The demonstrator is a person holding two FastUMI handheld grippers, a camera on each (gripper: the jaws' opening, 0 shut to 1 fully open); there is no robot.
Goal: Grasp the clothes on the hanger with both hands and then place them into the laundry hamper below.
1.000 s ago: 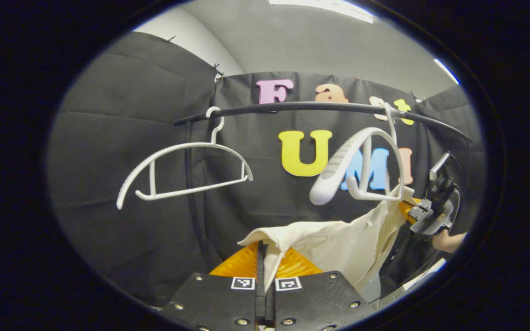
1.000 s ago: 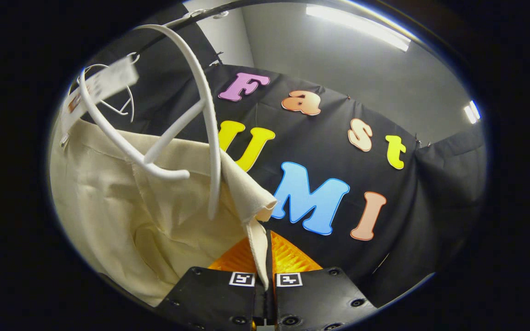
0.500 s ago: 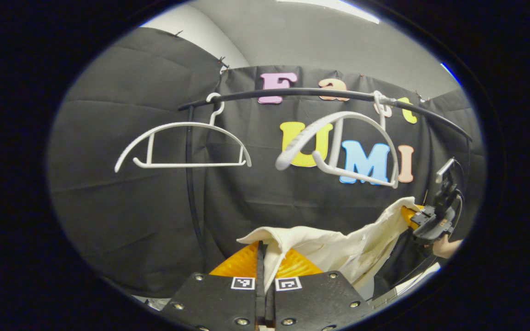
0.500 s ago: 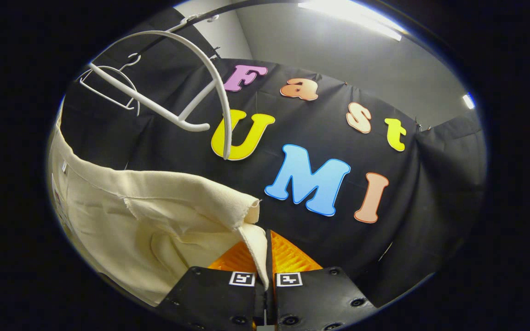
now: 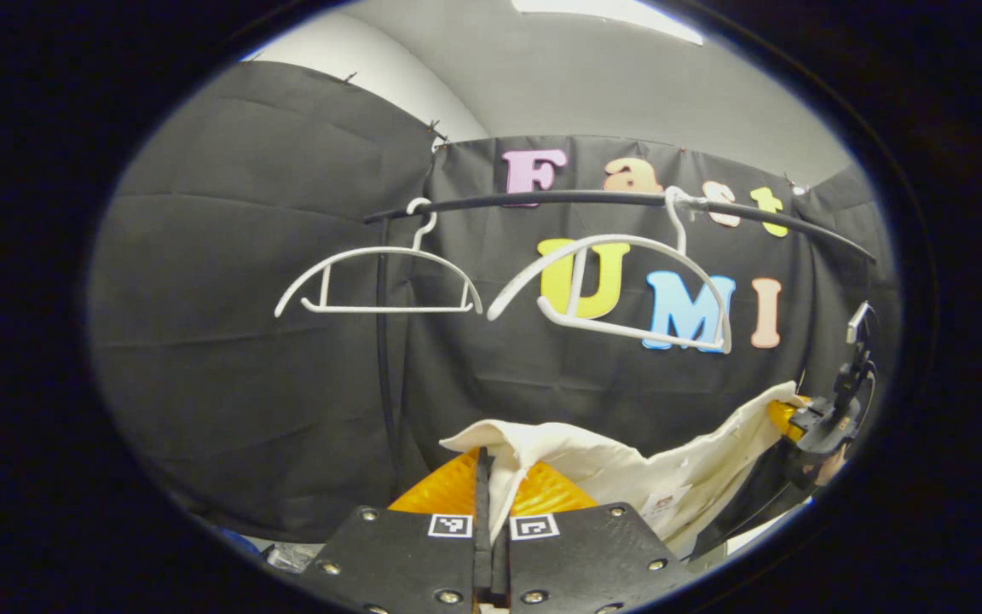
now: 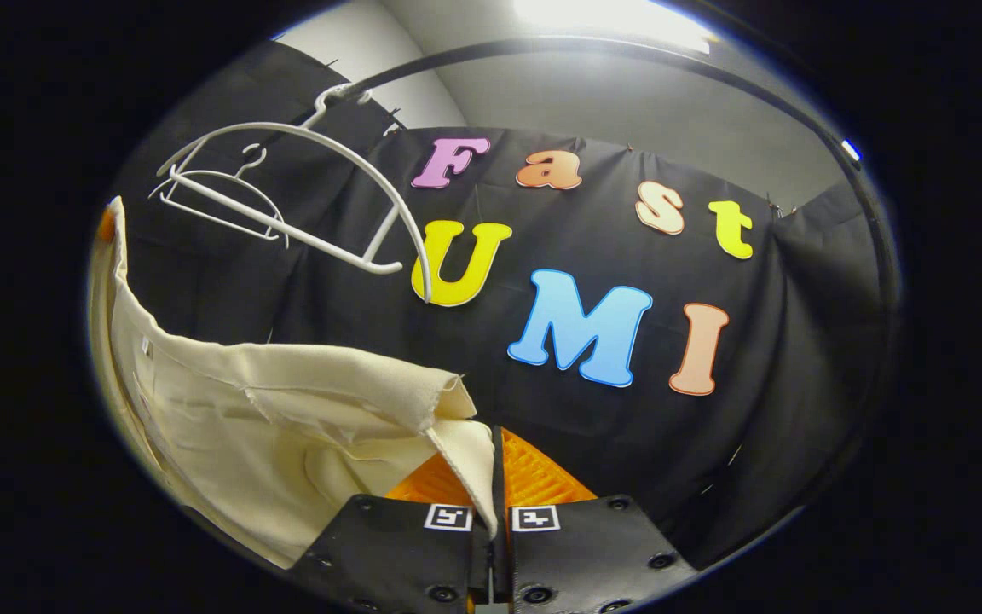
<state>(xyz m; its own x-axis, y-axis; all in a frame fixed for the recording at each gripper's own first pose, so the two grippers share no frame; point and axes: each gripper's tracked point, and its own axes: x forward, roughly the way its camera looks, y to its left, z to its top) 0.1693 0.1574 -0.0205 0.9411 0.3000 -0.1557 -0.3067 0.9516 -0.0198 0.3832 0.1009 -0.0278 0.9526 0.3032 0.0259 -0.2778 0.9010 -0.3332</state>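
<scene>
We had the cream garment (image 5: 627, 477) clear of the white hanger (image 5: 619, 290), which hung bare from the black rail (image 5: 593, 198) beside a second empty hanger (image 5: 380, 281). The left hand-held gripper (image 5: 491, 477) was closed on one edge of the cloth, its fingers pinching a fold, and in the right gripper view the right hand-held gripper (image 6: 495, 465) was likewise closed on the opposite edge (image 6: 457, 426), the fabric slung between them below the rail. We could not see the hamper, so lowering blind was our main worry: the sagging middle could land on its rim or outside. We also judged both grips shallow, at the hem only, so pulling the two apart might slip one corner free early.
</scene>
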